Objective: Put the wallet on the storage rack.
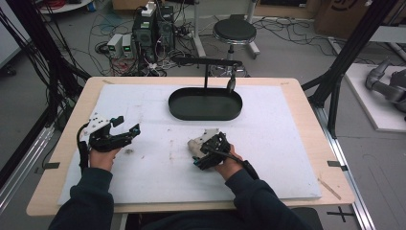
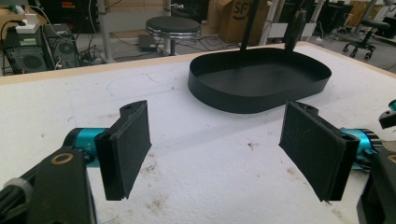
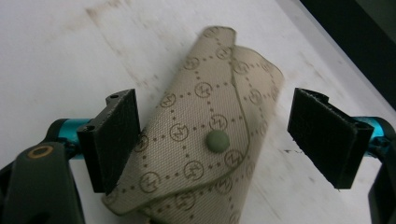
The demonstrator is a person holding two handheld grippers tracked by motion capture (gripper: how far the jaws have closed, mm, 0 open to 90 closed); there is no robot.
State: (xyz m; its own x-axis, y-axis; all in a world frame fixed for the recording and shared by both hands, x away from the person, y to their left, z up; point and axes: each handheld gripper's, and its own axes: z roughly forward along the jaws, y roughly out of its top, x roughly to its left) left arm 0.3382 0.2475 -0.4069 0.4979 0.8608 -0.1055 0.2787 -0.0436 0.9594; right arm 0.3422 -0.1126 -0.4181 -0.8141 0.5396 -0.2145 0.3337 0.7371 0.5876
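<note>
A beige patterned pouch [image 3: 205,149] with a round snap button lies on the white mat, small in the high view [image 1: 195,145]. My right gripper [image 3: 231,137] is open around it, the left pad touching its edge, the right pad apart from it. In the high view the right gripper [image 1: 206,151] sits mid-table near the front. My left gripper [image 1: 125,127] hovers open at the table's left, with nothing between its pads [image 2: 127,149]. A black oval tray [image 1: 206,104] stands at the back centre, also ahead of the left gripper [image 2: 259,79].
A black stand [image 1: 207,64] with a hanging hook rises behind the tray. The white mat [image 1: 287,143] covers most of the wooden table. A stool [image 1: 234,32], computers and cables lie on the floor beyond.
</note>
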